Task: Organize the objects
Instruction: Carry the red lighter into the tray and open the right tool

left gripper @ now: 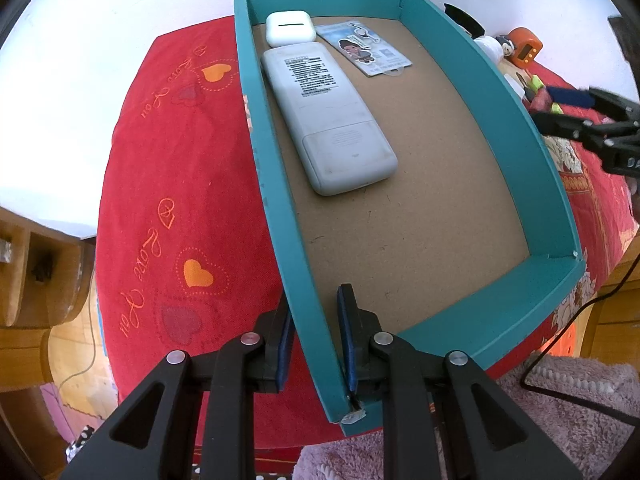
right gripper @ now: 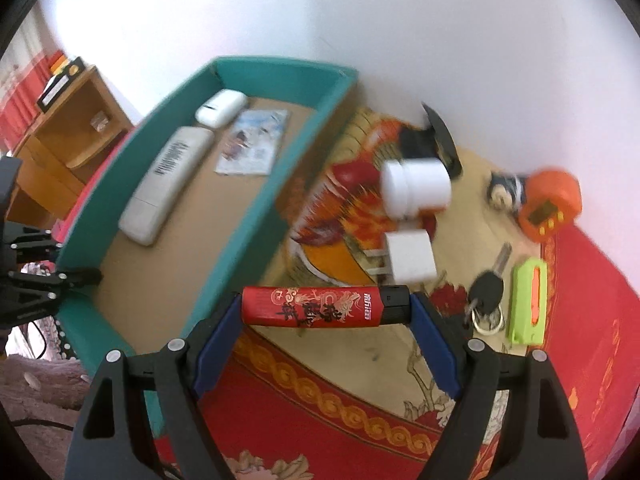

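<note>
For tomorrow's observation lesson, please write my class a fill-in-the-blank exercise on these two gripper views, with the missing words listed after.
1. The left gripper is clamped on the ____ of the teal box.
2. The right gripper holds a red ____ end to end between its pads.
3. Inside the box lie a white remote control, an illustrated card and a white ____ case.
4. Outside the box, the car key lies beside a ____ utility knife.

Missing words: wall; lighter; earbud; green

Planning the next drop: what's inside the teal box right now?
Inside the teal box: a white remote, a white earbud case and a picture card. The floor under them is hidden.
</note>
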A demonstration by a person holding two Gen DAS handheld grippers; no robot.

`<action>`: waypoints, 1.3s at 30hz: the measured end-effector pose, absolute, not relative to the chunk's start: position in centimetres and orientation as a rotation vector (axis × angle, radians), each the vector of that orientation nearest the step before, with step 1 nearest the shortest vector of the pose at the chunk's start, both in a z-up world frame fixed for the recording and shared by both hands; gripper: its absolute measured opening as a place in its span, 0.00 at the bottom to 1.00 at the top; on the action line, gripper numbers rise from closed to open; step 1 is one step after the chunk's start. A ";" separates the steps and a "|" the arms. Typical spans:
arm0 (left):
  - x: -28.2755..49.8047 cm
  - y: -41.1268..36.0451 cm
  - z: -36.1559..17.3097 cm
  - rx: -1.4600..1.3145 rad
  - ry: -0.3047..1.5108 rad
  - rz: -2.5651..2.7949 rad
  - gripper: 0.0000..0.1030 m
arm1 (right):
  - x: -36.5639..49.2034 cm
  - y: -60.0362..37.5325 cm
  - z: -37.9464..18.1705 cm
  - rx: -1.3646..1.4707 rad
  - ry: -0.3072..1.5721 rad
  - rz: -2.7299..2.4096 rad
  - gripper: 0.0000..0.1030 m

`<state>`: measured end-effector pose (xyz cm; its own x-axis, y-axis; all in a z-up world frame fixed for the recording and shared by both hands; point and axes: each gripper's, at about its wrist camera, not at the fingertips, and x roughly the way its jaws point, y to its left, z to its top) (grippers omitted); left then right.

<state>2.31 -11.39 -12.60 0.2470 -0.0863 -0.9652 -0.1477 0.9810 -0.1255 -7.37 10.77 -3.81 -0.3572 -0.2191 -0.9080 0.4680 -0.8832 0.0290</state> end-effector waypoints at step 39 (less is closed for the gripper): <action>2.3 -11.5 -12.6 -0.297 1.308 0.155 0.20 | -8.7 -5.5 -8.5 1.316 0.787 -1.837 0.81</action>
